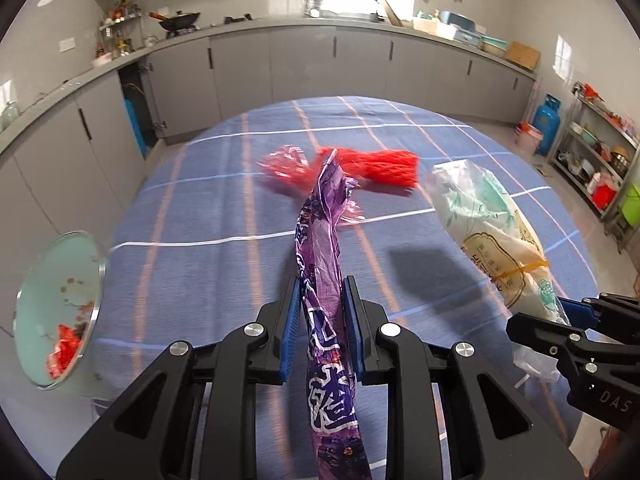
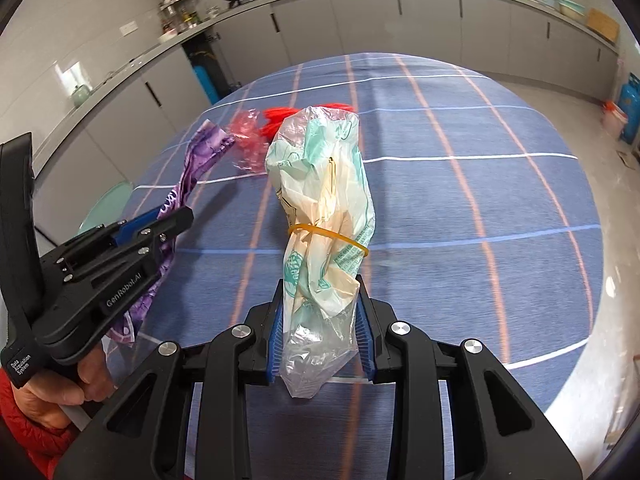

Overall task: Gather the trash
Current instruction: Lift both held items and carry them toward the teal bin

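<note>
- Trash: 2 pieces are lifted off the counter, which wears a blue checked cloth; the purple wrapper is in the left gripper, the clear printed bag in the right gripper.
- Left fingers are clamped together on the purple wrapper, gripping mid-length, with long ends hanging out both sides.
- Right fingers are clamped on the thin clear end of the bag; the bulky part, tied with a yellow rubber band, sticks out ahead.
- Risk 1: the bag is held by slick film only, so the heavier front could pull it through the fingers and drop it.
- Risk 2: the wrapper's free tail may drag or snag the red mesh net and crumpled red wrapper left on the counter, flicking them off.
- Risk 3: the 2 grippers are close together; a collision could jolt either grip.
- Teal bin at the counter's left edge, some red scraps inside; its opening is tilted in view, so a long wrapper could catch the rim and land outside.
- 2 red pieces not yet collected.
</note>
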